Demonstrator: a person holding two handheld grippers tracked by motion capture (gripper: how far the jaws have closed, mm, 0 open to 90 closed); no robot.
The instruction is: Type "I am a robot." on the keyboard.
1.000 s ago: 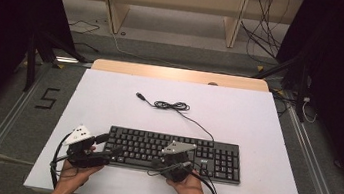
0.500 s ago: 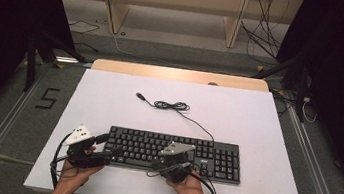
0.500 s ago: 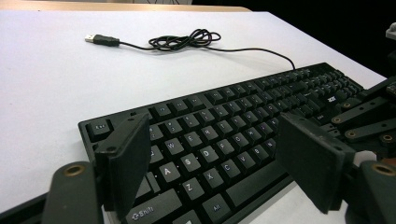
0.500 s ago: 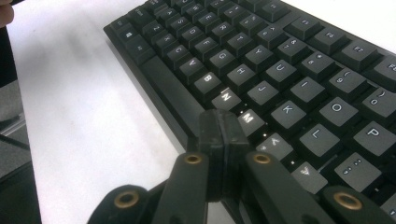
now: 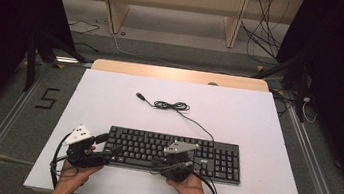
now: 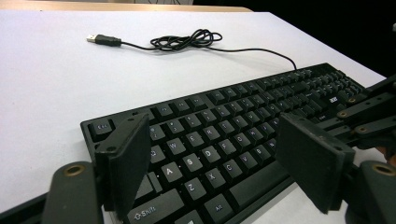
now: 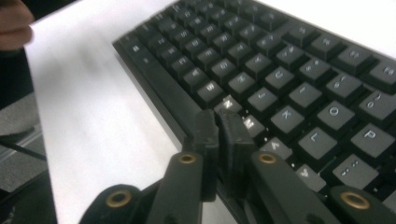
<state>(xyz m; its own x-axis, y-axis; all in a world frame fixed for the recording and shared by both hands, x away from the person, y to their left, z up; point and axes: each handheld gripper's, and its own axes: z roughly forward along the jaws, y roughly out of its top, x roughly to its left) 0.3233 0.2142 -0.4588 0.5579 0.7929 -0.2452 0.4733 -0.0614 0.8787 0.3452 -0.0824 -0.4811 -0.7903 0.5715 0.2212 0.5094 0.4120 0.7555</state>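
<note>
The black keyboard (image 5: pixel 172 152) lies flat on the white table (image 5: pixel 257 123), its long side across the near half of the top, toward six o'clock of the table's middle in the high view. Its thin cable (image 5: pixel 197 123) leaves the back edge and runs toward eleven o'clock to a loose coil (image 5: pixel 171 106), ending in a USB plug (image 5: pixel 141 96) that rests apart from the keyboard on bare table.

The right gripper (image 5: pixel 157 163) sits at the keyboard's front edge, about at its middle, held by the person's right hand (image 5: pixel 193 188) coming in from six o'clock. In the right gripper view its two black jaws stand almost together, with only a narrow slit between the pads, which has just been widening a little; nothing is between them. Their tips hover over the bottom letter row near the N and M keys (image 7: pixel 238 114), and whether they touch a key cannot be told.

The left gripper (image 5: pixel 111 150) is at the keyboard's left end, at nine o'clock of the right one, in the left hand (image 5: pixel 73 177). Its jaws stand wide apart, straddling the left block of letter keys in the left gripper view, with the Shift key (image 6: pixel 154 212) low between them; the pads press on nothing.
</note>
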